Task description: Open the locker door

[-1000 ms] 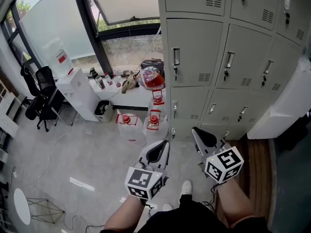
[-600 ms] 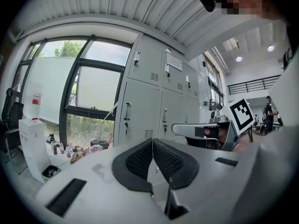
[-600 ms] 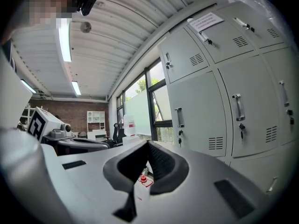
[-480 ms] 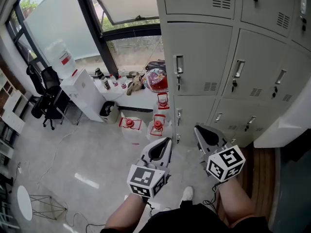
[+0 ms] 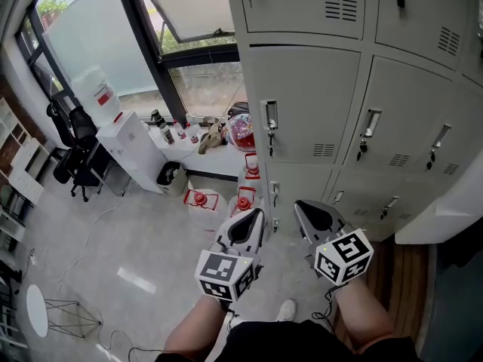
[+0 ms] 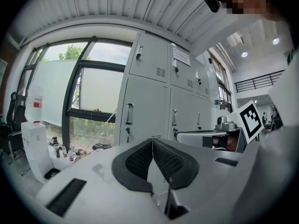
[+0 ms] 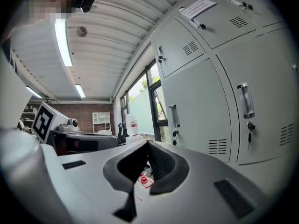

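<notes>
A bank of grey lockers (image 5: 355, 89) fills the upper right of the head view, all doors closed. The leftmost middle door (image 5: 309, 104) has a vertical handle (image 5: 269, 117) with a key under it. My left gripper (image 5: 257, 213) is held low in front of that column, shut with nothing in it. My right gripper (image 5: 297, 204) is beside it, also shut and empty, and both stand clear of the doors. The left gripper view has that door (image 6: 145, 111) and handle (image 6: 129, 113) straight ahead past my left gripper (image 6: 153, 139). The right gripper view shows the handle (image 7: 174, 115) past my right gripper (image 7: 148, 143).
Water jugs with red caps (image 5: 198, 200) stand on the floor at the lockers' foot. A low white table (image 5: 219, 155) with bottles and a bag, a white water dispenser (image 5: 132, 151) and an office chair (image 5: 75, 145) line the window. A white block (image 5: 445, 206) juts in at the right.
Both grippers have moved closer to the lockers, which now stand larger and nearer in the head view. Both stay shut.
</notes>
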